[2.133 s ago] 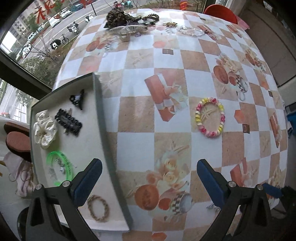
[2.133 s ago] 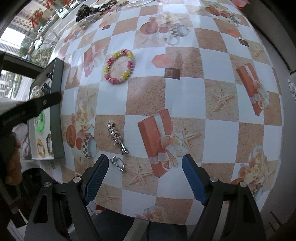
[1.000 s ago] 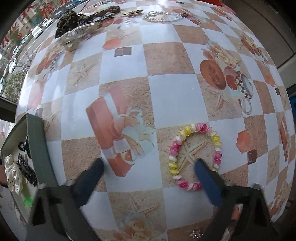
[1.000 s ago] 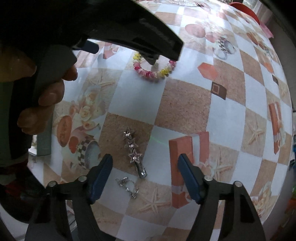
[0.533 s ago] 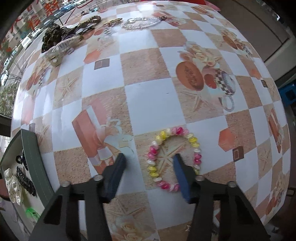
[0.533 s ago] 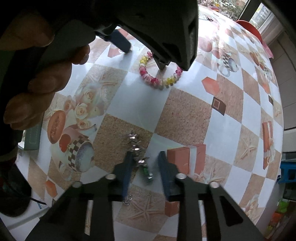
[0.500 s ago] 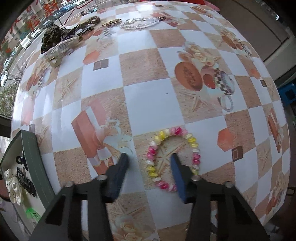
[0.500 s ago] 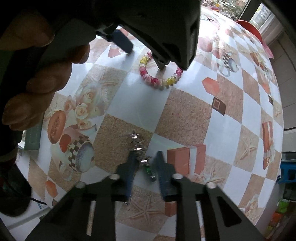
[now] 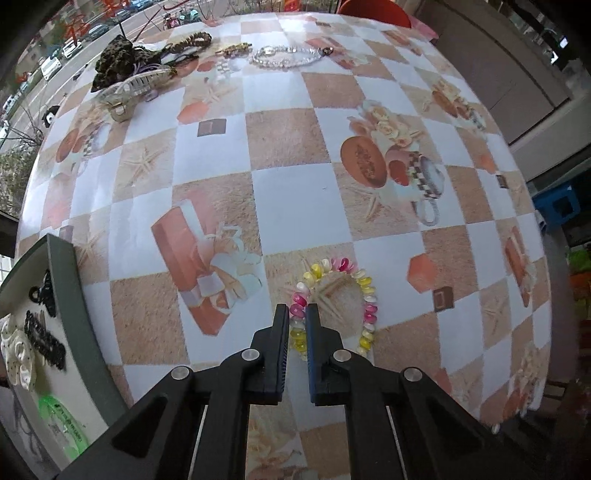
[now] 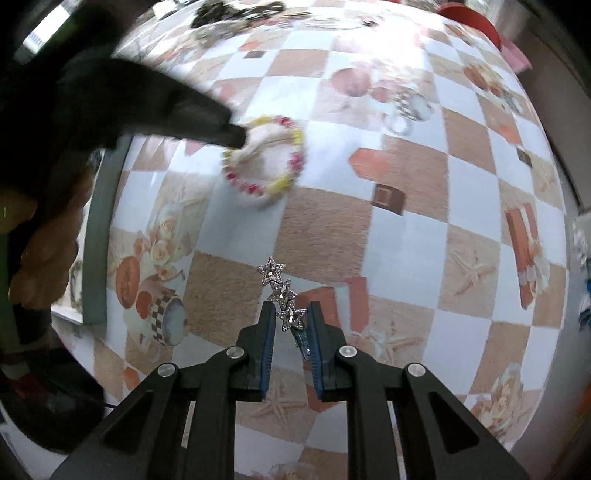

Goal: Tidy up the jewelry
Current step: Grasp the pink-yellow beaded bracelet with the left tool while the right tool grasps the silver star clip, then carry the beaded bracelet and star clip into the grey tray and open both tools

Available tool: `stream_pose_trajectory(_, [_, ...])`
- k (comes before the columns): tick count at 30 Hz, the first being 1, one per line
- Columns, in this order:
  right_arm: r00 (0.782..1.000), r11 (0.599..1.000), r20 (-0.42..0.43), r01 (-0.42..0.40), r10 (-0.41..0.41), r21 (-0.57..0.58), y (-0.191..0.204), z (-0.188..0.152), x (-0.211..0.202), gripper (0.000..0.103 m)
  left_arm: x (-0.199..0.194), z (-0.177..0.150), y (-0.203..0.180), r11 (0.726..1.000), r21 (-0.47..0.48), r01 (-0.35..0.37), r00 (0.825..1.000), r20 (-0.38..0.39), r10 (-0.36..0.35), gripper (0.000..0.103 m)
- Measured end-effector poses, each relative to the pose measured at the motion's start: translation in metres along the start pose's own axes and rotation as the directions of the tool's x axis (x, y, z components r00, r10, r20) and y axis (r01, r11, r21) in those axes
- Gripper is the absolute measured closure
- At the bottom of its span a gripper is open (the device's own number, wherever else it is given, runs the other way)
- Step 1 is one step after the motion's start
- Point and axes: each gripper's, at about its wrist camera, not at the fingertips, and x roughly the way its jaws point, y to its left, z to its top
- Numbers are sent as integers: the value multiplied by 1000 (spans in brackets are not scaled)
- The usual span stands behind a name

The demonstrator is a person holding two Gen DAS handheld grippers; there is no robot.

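Observation:
A pink, yellow and white bead bracelet (image 9: 364, 295) lies on the checked tablecloth. My left gripper (image 9: 297, 314) is shut on the bracelet's left side. The bracelet also shows in the right wrist view (image 10: 266, 186), with the left gripper's tip (image 10: 232, 138) at its left edge. My right gripper (image 10: 290, 314) is shut on a silver star hair clip (image 10: 282, 291), whose stars stick out past the fingertips. A grey-rimmed tray (image 9: 70, 295) at the left holds black clips (image 9: 44, 339), a white scrunchie (image 9: 16, 350) and a green band (image 9: 61, 421).
A heap of hair ties, a claw clip (image 9: 133, 86) and a clear bead necklace (image 9: 284, 55) lie at the table's far edge. An orange chair (image 9: 373, 7) stands behind the table. The tray's rim also shows in the right wrist view (image 10: 98, 236).
Both grippers have closed from wide open: the left on the bracelet's side, the right on the star clip. The right gripper has lifted the clip a little; that view is blurred with motion.

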Motion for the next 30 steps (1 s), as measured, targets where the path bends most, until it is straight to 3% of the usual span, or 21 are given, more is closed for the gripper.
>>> stream_pose_trajectory(5, [1000, 997, -1, -17, 17, 71, -26, 6, -12, 84, -9, -11, 20, 999, -26, 26, 1000, 10, -26, 91])
stream_pose_trajectory(13, [1000, 991, 15, -21, 19, 133, -35, -7, -30, 84, -30, -37, 29, 999, -48, 26, 999, 28, -25, 91])
stream_pose_trajectory(30, [998, 987, 51, -45, 38, 156, -10, -6, -60, 84, -84, -73, 54, 996, -84, 2, 996, 93, 6, 91])
